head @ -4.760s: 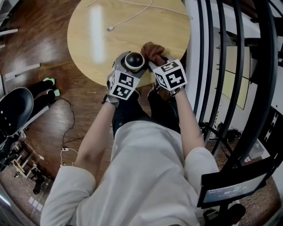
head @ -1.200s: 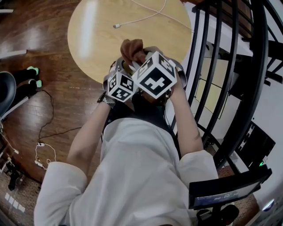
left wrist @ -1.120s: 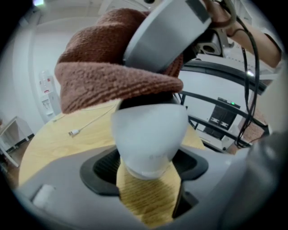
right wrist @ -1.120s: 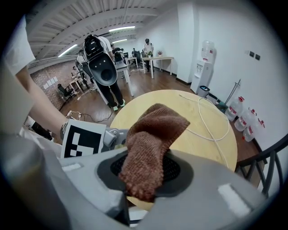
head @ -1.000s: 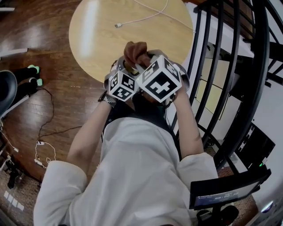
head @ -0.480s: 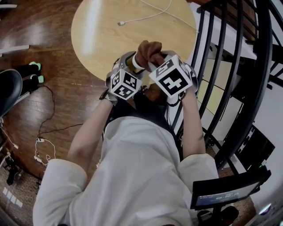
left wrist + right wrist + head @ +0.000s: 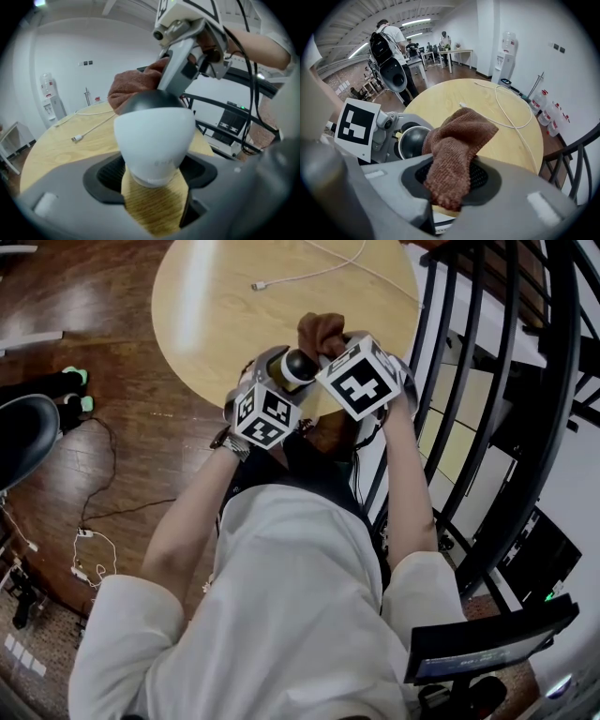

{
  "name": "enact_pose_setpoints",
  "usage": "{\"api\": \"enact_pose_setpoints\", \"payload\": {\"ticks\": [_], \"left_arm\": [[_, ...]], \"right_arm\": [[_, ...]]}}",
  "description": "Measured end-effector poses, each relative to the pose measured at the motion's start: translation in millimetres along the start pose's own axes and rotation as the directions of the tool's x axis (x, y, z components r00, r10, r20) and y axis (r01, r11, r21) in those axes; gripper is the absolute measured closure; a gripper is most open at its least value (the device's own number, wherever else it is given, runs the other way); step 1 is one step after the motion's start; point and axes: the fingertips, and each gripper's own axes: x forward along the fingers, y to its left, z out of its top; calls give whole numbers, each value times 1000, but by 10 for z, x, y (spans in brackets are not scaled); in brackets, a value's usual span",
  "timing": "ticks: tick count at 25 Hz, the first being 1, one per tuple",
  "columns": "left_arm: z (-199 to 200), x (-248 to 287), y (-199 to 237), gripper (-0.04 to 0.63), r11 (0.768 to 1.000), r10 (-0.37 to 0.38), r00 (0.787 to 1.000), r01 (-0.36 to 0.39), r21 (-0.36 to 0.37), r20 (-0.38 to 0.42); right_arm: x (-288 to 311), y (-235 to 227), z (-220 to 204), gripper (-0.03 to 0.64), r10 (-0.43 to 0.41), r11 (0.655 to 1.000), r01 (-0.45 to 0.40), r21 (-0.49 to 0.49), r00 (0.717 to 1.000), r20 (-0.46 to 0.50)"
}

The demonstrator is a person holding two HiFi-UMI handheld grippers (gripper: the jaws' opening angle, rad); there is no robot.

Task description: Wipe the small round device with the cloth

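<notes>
Brown cloth (image 7: pixel 458 140), pinched by my right gripper (image 7: pixel 452 182), sits just beside the small round device (image 7: pixel 154 133) my left gripper (image 7: pixel 154 177) clamps.

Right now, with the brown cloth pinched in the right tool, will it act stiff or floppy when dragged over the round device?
Probably floppy: the brown cloth bunches and folds beyond the right tool instead of holding a shape. Its knobbly weave likely grips rather than slides. It should mould to the round device.

Round table (image 7: pixel 211 334) — white cable (image 7: pixel 256 285) on top
</notes>
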Motion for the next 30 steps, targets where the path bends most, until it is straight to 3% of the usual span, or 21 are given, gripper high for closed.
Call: {"api": "enact_pose_setpoints", "payload": {"ticks": [8, 14, 18, 23, 26, 30], "left_arm": [[-16, 14, -23, 218, 1000, 4, 1000, -4, 14, -5], [-21, 29, -33, 218, 1000, 0, 1000, 0, 16, -12], [-8, 51, -37, 218, 1000, -6, 1000, 6, 18, -15], [-121, 135, -51, 218, 1000, -14, 999, 15, 13, -32], [-128, 185, -74, 218, 1000, -18, 999, 19, 19, -29], [-69, 194, -79, 218, 999, -20, 999, 21, 29, -29]], "right_arm": [[67, 17, 207, 512, 26, 996, -26, -81, 1000, -3], [7, 33, 437, 512, -13, 967, 14, -253, 1000, 2], [-24, 95, 470, 512, -42, 924, 34, -381, 999, -15], [-34, 171, 482, 512, -81, 832, 38, -554, 995, -55], [-44, 226, 449, 512, -80, 787, 15, -616, 994, -78], [-76, 329, 380, 512, -33, 754, -47, -655, 993, -110]]}}
